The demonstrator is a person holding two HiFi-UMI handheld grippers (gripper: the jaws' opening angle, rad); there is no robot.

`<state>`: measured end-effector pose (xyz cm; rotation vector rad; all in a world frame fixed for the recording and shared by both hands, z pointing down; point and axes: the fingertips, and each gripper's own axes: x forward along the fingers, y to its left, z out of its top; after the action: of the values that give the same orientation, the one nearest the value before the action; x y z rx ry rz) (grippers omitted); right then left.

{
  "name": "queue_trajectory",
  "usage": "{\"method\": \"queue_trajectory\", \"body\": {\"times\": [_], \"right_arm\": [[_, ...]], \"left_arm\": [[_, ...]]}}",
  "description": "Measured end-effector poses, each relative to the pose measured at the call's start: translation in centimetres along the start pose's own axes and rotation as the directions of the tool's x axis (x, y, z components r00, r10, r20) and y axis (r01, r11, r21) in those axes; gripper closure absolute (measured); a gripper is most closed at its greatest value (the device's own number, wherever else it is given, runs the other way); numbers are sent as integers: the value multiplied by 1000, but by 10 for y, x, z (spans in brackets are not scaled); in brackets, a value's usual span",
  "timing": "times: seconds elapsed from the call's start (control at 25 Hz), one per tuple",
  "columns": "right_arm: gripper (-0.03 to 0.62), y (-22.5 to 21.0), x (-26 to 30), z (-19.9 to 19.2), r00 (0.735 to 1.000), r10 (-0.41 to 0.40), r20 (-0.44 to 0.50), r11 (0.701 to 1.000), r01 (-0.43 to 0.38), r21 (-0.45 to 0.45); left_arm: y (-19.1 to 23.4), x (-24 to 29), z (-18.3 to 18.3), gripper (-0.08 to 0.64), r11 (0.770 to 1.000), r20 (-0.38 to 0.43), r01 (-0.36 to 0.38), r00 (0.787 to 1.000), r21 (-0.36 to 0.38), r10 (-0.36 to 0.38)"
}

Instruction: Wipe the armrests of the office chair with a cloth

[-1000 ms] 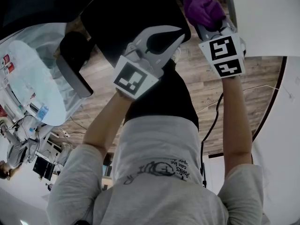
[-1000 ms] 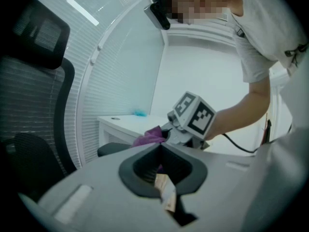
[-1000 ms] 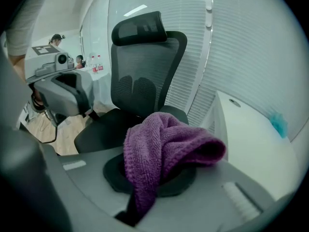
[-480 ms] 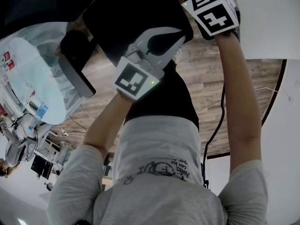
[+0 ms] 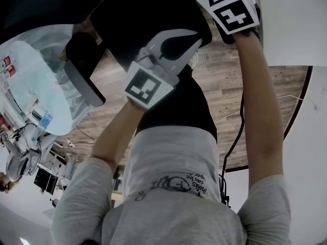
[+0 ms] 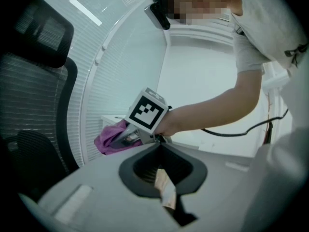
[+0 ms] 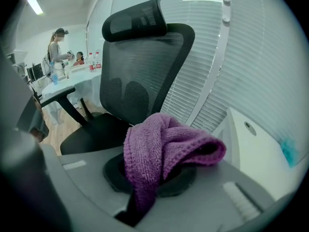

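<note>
Cloth (image 7: 164, 149): purple and bunched; we have it pinched in the right gripper (image 6: 127, 137), with its folds spilling over both jaws.
Right gripper: jaws clamped on the cloth. We hold it at the top edge of the head view, arm stretched out past the seat (image 5: 148, 14).
Left gripper (image 5: 171, 45): jaws pressed together, with none of the cloth between them. A small tan strip shows at their seam, and in the head view the gripper overlaps the black seat.
Office chair (image 7: 135, 76): its black mesh back and headrest fill the right gripper view.
Armrest (image 5: 82, 75): a dark pad left of the seat in the head view, well apart from the cloth. We see neither the left gripper nor the right gripper touching it.
Surroundings: wood floor (image 5: 230, 86), a round white table (image 5: 30, 86), and a person (image 7: 55, 47) standing far behind the chair.
</note>
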<state>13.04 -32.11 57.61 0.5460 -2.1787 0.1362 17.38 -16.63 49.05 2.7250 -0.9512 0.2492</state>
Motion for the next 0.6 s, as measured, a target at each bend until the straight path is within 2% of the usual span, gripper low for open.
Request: {"method": "queue_trajectory", "body": {"times": [0.2,0.6], "right_arm": [[560,6,-16,-15,999,-8,35,997,5,73],[560,39,-76,-77,999,-39,20,995,37,97]], "left_arm": [[2,2,0,560,1000,3,7,1000,0,-7],[3,2,3,560,1000,6,14,1000,-5,-14]]}}
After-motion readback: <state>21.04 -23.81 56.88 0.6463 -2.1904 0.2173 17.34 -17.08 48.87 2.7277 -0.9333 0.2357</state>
